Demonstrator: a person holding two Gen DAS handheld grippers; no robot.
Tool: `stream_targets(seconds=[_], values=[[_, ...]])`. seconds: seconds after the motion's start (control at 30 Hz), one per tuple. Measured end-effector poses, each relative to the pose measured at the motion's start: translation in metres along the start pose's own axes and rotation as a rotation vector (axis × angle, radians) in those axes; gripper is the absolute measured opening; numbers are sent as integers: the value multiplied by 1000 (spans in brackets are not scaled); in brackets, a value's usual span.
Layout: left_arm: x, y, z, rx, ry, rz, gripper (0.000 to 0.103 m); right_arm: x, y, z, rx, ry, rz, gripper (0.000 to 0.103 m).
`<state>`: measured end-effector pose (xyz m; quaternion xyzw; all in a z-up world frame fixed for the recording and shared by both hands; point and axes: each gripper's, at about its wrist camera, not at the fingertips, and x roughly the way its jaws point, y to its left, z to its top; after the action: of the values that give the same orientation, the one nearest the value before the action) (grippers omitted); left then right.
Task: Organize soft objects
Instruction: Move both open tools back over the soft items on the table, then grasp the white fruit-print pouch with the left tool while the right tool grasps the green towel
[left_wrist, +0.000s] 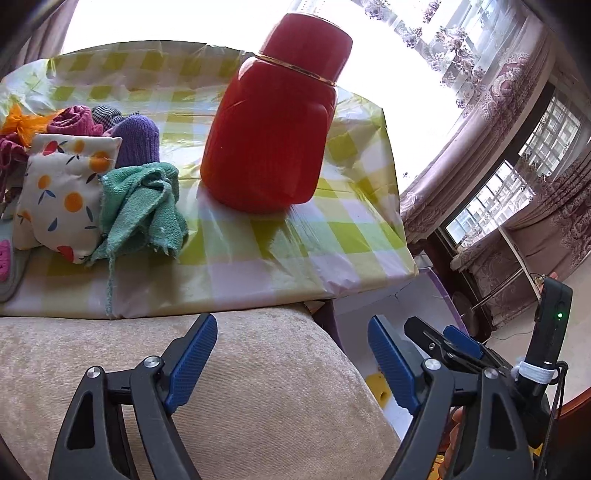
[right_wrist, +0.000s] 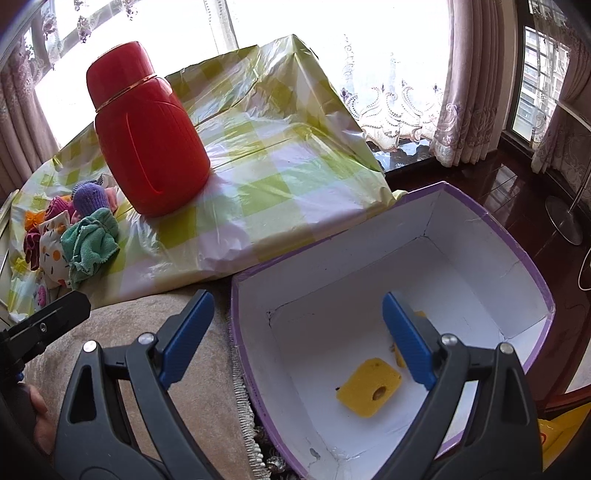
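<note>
A heap of soft things lies at the table's left: a green towel (left_wrist: 144, 210), a fruit-print pad (left_wrist: 59, 199), a purple knit piece (left_wrist: 138, 140) and a pink rolled cloth (left_wrist: 75, 120). The right wrist view shows the same green towel (right_wrist: 90, 247). My left gripper (left_wrist: 291, 325) is open and empty over a beige cushion (left_wrist: 258, 387), short of the table edge. My right gripper (right_wrist: 297, 299) is open and empty above a purple-rimmed white box (right_wrist: 480, 229). A yellow sponge (right_wrist: 367, 387) lies on the box floor, and a second yellow piece (right_wrist: 419, 315) shows behind the right finger.
A tall red flask (left_wrist: 273, 122) stands on the green-checked plastic tablecloth (left_wrist: 295, 236), right of the heap. The box sits beside the cushion, below the table's corner. A floor lamp base (right_wrist: 565, 218) stands on the dark wooden floor by the curtained windows.
</note>
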<state>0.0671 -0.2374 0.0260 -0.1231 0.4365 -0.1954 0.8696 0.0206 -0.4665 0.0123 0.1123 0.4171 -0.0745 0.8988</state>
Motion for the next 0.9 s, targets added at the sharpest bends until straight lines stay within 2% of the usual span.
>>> stream_targets(seconds=[0.2,0.47,0.67,0.9], values=[[-25,38,2,-55,-69,83,84,0,33,-3,-48,27,79,93],[-55,101,4,-176,-148,169,84,-1,83,-4,-153,28,129,94],[-65,135,12,-250,-191,208,84,7,119,-4,-237,37,148,94],[-58,165,27,-317,-182,212,85,22,156,3,-286,38,170,94]])
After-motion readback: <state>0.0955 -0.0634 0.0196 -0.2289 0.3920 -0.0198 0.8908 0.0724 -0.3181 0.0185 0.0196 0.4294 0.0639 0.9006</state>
